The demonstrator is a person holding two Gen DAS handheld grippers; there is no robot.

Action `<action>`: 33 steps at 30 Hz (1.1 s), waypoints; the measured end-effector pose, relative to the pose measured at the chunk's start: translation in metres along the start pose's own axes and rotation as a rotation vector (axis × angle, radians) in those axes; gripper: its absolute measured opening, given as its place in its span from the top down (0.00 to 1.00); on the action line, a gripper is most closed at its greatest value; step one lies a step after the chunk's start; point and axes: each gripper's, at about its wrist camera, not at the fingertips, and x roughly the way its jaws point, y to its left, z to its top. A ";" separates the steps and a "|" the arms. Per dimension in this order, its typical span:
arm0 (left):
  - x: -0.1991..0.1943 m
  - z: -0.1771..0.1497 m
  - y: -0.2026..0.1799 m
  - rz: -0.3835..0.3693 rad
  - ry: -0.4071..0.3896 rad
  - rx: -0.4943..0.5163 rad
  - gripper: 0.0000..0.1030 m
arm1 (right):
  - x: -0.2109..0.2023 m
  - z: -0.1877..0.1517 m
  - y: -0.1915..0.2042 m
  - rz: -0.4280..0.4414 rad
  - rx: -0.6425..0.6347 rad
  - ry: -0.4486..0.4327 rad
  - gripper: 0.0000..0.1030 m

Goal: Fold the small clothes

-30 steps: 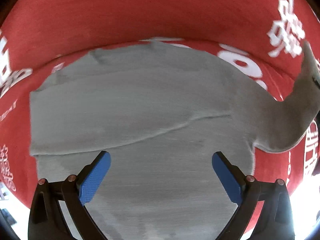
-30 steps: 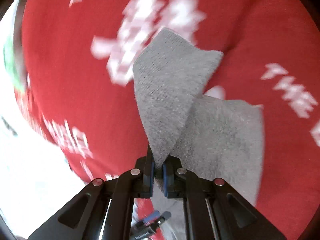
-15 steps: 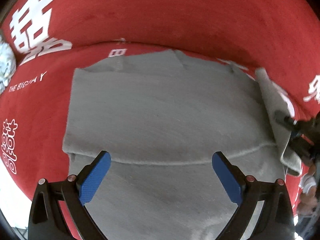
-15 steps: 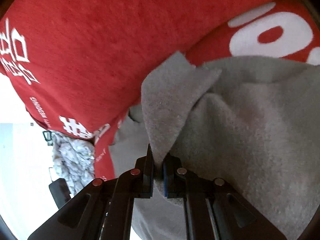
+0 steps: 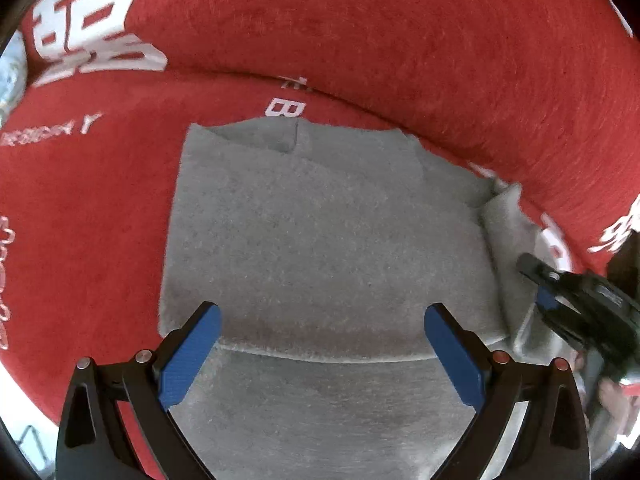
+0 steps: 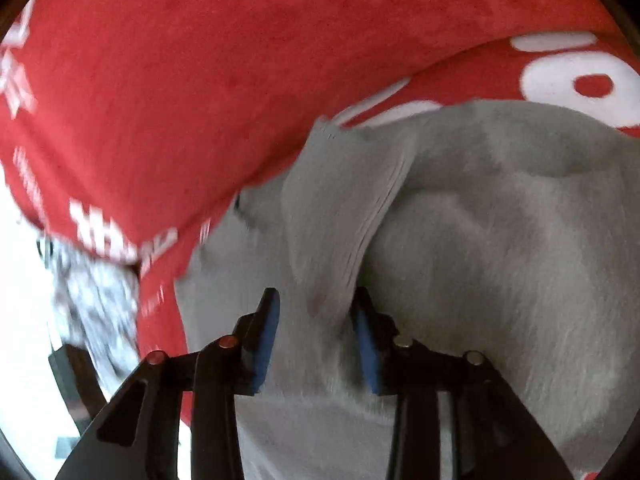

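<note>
A small grey knit garment (image 5: 320, 240) lies flat on a red cloth with white lettering (image 5: 92, 232), its near part folded over with a crease across it. My left gripper (image 5: 320, 332) is open and empty, just above the garment's near edge. My right gripper (image 6: 314, 316) has its jaws parted, with the grey sleeve (image 6: 340, 216) standing loosely between them over the garment's body. In the left wrist view the right gripper (image 5: 560, 292) sits at the garment's right edge, by the folded-in sleeve (image 5: 508, 232).
The red cloth rises into a padded ridge (image 5: 400, 40) behind the garment. A grey-and-white patterned cloth (image 6: 96, 296) lies bunched at the left beyond the red cloth's edge. A bright floor shows past that edge.
My right gripper carried the sleeve in over the garment's body and has opened its jaws around it. The left view has shifted, so the garment sits more centred.
</note>
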 end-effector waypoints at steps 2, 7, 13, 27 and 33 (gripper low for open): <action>-0.003 0.005 0.008 -0.103 0.009 -0.044 0.01 | 0.002 0.005 0.014 0.017 -0.049 -0.017 0.94; -0.002 0.014 0.023 -0.320 0.046 -0.132 0.01 | 0.025 -0.025 0.080 0.073 -0.353 0.107 0.94; 0.020 0.014 0.020 -0.358 0.119 -0.151 0.01 | 0.058 -0.072 0.082 -0.009 -0.424 0.280 0.83; 0.025 0.020 -0.012 -0.423 0.146 -0.078 0.01 | -0.066 -0.087 -0.067 0.012 0.205 0.081 0.65; 0.045 0.021 -0.017 -0.320 0.195 -0.078 0.38 | -0.086 -0.087 -0.120 0.089 0.445 -0.045 0.64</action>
